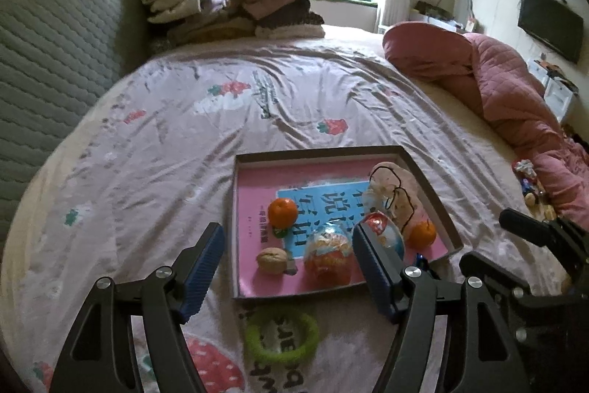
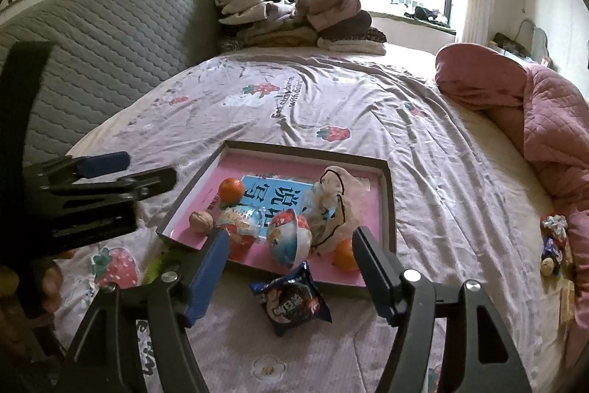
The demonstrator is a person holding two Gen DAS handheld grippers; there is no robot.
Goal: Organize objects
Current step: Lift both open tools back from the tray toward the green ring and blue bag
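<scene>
Tray [image 2: 391, 209] is your landmark: a shallow box with a pink floor on the bedsheet [image 2: 331, 105], ahead of both grippers. Inside it lie a crumpled bag [image 2: 337, 205] at the far right, two foil snack packs [image 2: 289, 238] in the middle, two oranges [image 2: 231, 189], one far left and one at the near right corner, and a walnut [image 2: 201, 221] near the left wall.

Two things remain outside the tray, both just off its near edge. The green ring [image 1: 281, 337] lies flat on the sheet, directly below and between the fingers of your left gripper [image 1: 291, 267]. The dark snack packet [image 2: 292, 301] lies just in front of the near wall, between the fingers of your right gripper [image 2: 291, 267], its long axis running roughly diagonally away from you.

Both grippers stand wide open and hold nothing. Each outside item sits nearest its own hand, so I judge a short drop forward and down suits either.
</scene>
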